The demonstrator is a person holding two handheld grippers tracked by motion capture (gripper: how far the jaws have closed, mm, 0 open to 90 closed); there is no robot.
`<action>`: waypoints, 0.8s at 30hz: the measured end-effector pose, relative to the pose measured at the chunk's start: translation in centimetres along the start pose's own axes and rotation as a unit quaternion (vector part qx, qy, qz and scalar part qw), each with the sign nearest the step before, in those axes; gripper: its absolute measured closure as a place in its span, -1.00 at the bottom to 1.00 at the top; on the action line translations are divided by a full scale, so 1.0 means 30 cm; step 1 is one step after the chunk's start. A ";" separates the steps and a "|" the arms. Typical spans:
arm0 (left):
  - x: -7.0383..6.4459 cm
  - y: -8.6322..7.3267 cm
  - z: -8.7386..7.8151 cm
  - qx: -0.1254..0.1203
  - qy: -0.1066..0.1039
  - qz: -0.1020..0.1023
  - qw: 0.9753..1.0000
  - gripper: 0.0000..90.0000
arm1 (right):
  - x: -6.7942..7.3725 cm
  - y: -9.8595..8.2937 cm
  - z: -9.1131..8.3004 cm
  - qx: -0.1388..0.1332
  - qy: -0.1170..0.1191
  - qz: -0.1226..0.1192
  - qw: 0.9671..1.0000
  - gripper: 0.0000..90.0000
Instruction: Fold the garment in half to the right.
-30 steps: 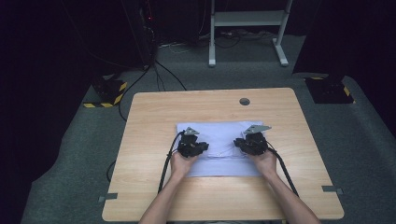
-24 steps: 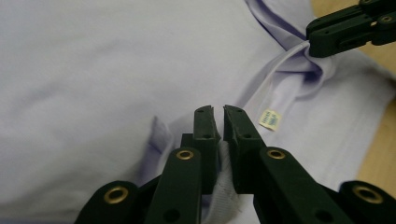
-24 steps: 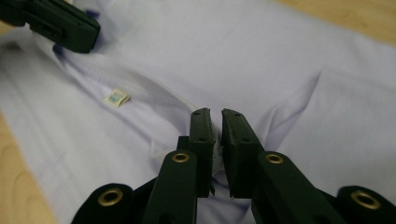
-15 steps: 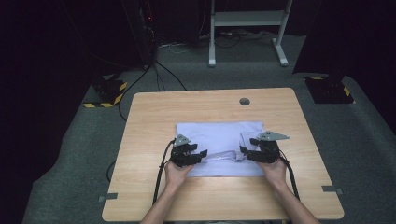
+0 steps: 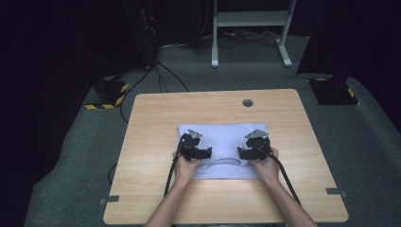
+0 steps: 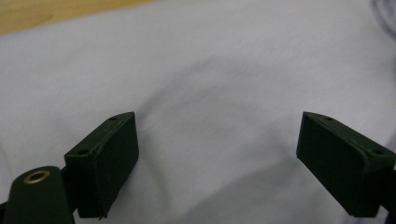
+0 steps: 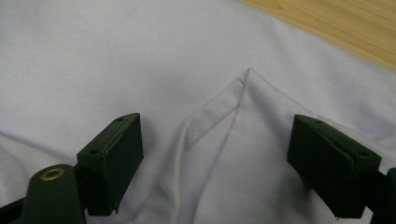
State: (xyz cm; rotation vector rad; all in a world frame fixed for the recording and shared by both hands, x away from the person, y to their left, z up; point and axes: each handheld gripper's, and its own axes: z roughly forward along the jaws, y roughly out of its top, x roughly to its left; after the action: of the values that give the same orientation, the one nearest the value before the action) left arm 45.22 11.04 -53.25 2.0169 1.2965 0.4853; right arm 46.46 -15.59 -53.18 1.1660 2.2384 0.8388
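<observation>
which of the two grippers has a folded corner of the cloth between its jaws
The right gripper: its jaws stand open on either side of a pointed, hemmed corner fold of the pale cloth. The left gripper, also open, faces only smooth cloth.

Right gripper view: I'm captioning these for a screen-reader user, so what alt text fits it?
Open right claw hovers over a pale lavender cloth, its two black jaws spread wide on either side of a folded corner with a hemmed edge. A strip of wooden table shows at the upper right.

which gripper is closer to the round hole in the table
Right. The right gripper sits almost straight below the hole, on the cloth; the left gripper is farther off to the left.
</observation>
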 end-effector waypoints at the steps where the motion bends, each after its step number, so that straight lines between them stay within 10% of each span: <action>1: 0.007 -0.009 0.000 0.001 0.002 0.002 1.000 -0.68 | -0.007 -0.004 -0.005 0.002 -0.002 0.000 1.000 -0.62; 11: 0.073 -0.069 -0.065 -0.022 0.008 -0.024 0.999 -0.64 | -0.112 -0.100 -0.086 0.010 -0.010 0.037 0.999 -0.64; 17: 0.029 -0.030 -0.057 -0.041 -0.014 -0.009 0.999 -0.66 | -0.064 -0.047 -0.096 -0.023 0.004 0.030 0.999 -0.62; 24: 0.011 -0.027 -0.003 -0.008 -0.005 0.010 1.000 -0.67 | -0.019 -0.026 -0.014 -0.002 0.005 0.011 1.000 -0.61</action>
State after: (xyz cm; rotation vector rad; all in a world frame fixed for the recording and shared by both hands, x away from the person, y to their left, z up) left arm 44.77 11.58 -53.78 2.0174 1.2649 0.4937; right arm 46.06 -16.55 -53.36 1.1902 2.2336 0.8588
